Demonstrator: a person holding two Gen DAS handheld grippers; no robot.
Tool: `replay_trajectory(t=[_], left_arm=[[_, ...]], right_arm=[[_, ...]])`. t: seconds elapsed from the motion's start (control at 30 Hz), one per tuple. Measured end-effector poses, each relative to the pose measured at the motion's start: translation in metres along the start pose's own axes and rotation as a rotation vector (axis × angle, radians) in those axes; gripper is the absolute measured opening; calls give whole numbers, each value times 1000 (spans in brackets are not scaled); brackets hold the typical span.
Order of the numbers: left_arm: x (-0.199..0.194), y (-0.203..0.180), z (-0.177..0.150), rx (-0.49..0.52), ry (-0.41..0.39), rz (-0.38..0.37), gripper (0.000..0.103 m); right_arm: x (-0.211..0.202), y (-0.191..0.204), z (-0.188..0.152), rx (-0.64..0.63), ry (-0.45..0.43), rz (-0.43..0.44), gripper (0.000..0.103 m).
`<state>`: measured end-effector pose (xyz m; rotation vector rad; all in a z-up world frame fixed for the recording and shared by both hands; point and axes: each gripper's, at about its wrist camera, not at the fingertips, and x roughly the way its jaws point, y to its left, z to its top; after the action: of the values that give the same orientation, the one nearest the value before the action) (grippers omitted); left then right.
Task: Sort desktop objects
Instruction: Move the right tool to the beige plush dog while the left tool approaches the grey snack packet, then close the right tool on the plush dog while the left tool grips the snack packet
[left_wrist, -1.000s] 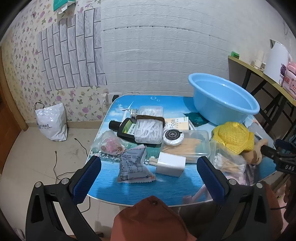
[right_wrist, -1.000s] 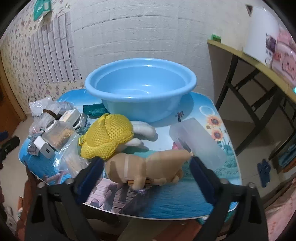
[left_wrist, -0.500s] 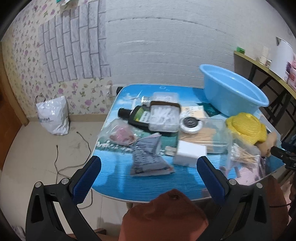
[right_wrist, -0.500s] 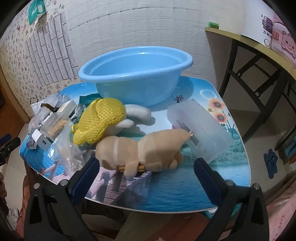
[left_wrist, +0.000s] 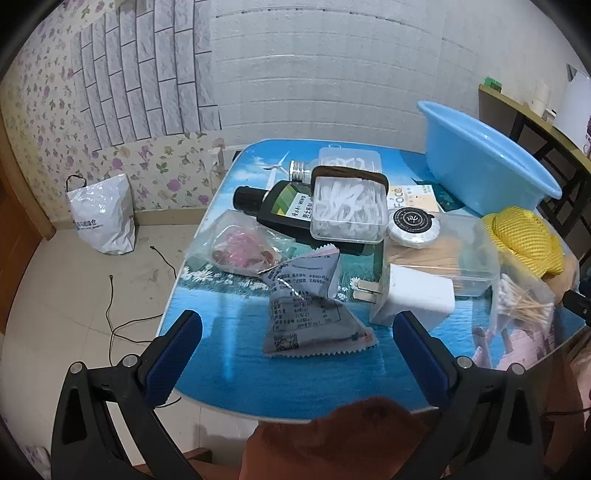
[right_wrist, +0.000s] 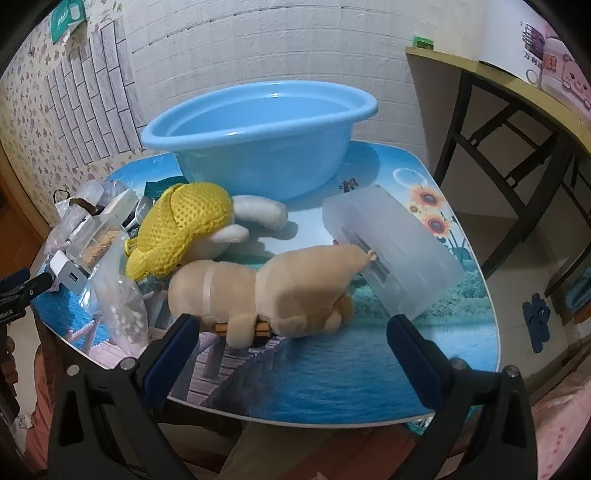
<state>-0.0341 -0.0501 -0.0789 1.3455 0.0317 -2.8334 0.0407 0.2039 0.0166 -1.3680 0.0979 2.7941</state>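
Gaping empty: left tongs (left_wrist: 297, 328), right tongs (right_wrist: 288, 334)

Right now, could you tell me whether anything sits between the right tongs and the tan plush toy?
Nothing visible does. The right tongs are open and the tan plush toy lies directly ahead of them, with only bare table between.

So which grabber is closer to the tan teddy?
Right. The right gripper hangs open just in front of the tan plush toy, which lies between its fingers. The left gripper faces the grey packet, further away.
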Motion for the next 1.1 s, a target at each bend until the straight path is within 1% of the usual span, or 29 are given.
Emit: replay_trajectory(t=[0.17, 0.27, 0.47, 0.5, 0.57, 0.6, 0.63, 0.73, 0.83, 0.93, 1.1], left_arm=[[13, 0, 1, 5, 26, -6, 103], [18, 0, 0, 7, 38, -9, 103], [23, -1, 0, -15, 38, -33, 101], [23, -1, 0, -15, 37, -35, 94], [18, -6, -1, 14, 24, -19, 67], [17, -7, -2, 23, 21, -28, 59], [14, -9, -2, 28, 21, -31, 56], [12, -8, -3, 30, 20, -59, 53], [8, -8, -8, 23, 18, -69, 53], [3, -9, -11, 22, 24, -79, 53], [-2, -10, -16, 16, 30, -83, 54]], right_arm=[[2, 6, 3, -49, 4, 4, 103], [-1, 1, 5, -65, -5, 7, 103], [2, -4, 8, -101, -8, 30, 103], [4, -3, 8, -109, -2, 42, 103], [8, -2, 7, -101, 18, 70, 103], [11, -3, 5, -87, 39, 98, 103], [13, -3, 4, -77, 54, 118, 103], [13, -1, 0, -57, 70, 162, 103], [9, 1, -5, -63, 65, 159, 103], [5, 2, -8, -60, 78, 165, 103], [-5, 1, -13, -42, 94, 193, 103]])
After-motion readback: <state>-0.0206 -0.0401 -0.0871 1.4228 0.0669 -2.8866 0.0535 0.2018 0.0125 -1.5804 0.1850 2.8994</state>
